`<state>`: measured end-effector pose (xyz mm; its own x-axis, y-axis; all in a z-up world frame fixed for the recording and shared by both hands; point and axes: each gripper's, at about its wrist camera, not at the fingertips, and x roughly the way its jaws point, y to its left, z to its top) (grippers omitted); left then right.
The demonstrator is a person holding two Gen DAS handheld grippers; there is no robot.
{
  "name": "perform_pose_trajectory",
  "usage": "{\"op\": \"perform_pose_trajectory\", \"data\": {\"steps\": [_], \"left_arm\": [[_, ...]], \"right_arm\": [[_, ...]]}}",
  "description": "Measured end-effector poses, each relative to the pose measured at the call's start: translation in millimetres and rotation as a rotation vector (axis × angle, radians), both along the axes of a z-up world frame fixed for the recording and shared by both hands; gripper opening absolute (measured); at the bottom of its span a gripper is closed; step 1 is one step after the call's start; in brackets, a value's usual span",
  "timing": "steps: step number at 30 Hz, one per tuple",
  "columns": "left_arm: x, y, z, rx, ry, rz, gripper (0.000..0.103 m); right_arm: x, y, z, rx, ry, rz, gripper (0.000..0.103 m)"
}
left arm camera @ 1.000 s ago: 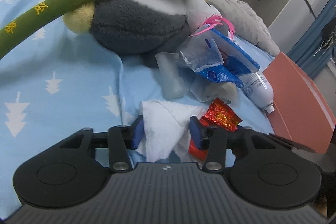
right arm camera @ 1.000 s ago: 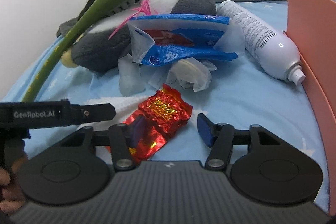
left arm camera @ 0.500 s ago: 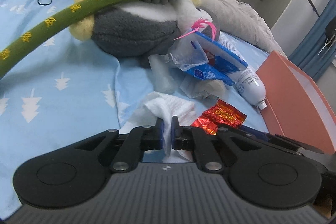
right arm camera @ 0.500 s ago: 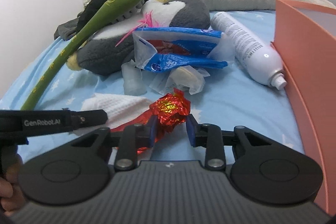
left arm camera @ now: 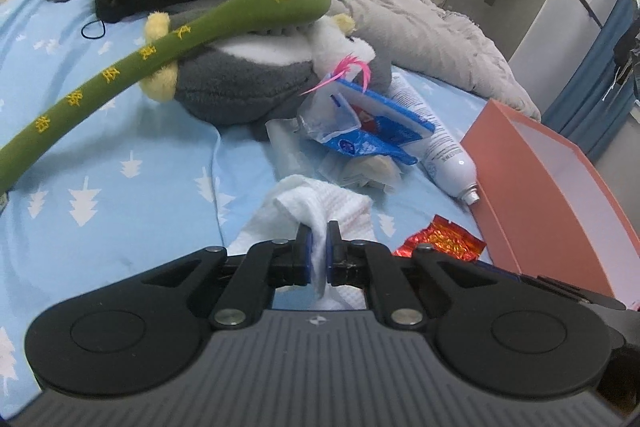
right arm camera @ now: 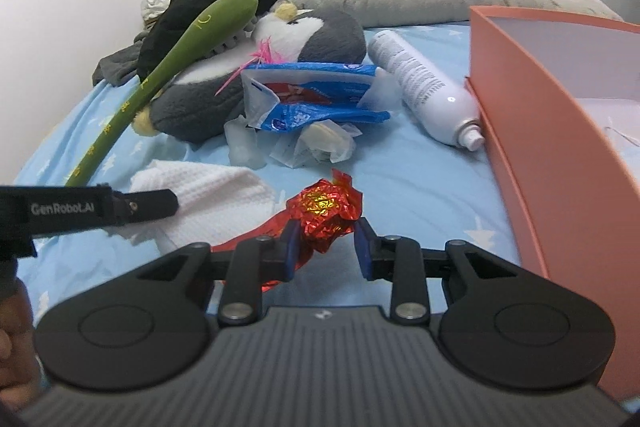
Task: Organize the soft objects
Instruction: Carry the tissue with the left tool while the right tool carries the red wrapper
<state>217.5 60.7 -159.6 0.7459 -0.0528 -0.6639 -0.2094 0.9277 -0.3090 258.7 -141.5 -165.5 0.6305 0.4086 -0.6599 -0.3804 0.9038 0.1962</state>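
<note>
Now the left gripper (left arm camera: 319, 245) is closed tightly on a fold of the white waffle-textured cloth (left arm camera: 320, 203), pulled up from the light blue bedsheet (left arm camera: 120, 163). Beside it, the right gripper (right arm camera: 326, 239) pinches the crumpled red foil wrapper (right arm camera: 328, 209), near the orange cardboard box (right arm camera: 532, 131).

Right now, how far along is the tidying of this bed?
Early. Nothing clearly sorted yet; the orange box shows mostly bare. In hand: left gripper pinches the white cloth, right gripper grips the red foil wrapper. Left: penguin plush, green plush stick, blue packet, spray can.
</note>
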Motion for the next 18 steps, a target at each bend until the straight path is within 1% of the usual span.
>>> {"op": "perform_pose_trajectory", "data": {"steps": [5, 9, 12, 18], "left_arm": [[-18.3, -5.9, 12.4, 0.012, -0.032, -0.008, 0.008], [-30.3, -9.7, 21.0, 0.004, -0.037, -0.014, 0.008], [-41.7, -14.3, 29.5, 0.009, -0.049, -0.020, 0.008], [-65.2, -20.9, 51.6, 0.011, -0.084, -0.026, 0.008]], "right_arm": [[-20.0, -6.6, 12.5, -0.029, -0.015, 0.004, 0.033], [-37.6, -10.4, 23.3, -0.048, -0.012, 0.015, 0.033], [-51.5, -12.1, 32.2, -0.071, -0.033, 0.028, 0.033], [-71.5, -20.3, 49.2, -0.060, -0.038, 0.022, 0.033]]}}
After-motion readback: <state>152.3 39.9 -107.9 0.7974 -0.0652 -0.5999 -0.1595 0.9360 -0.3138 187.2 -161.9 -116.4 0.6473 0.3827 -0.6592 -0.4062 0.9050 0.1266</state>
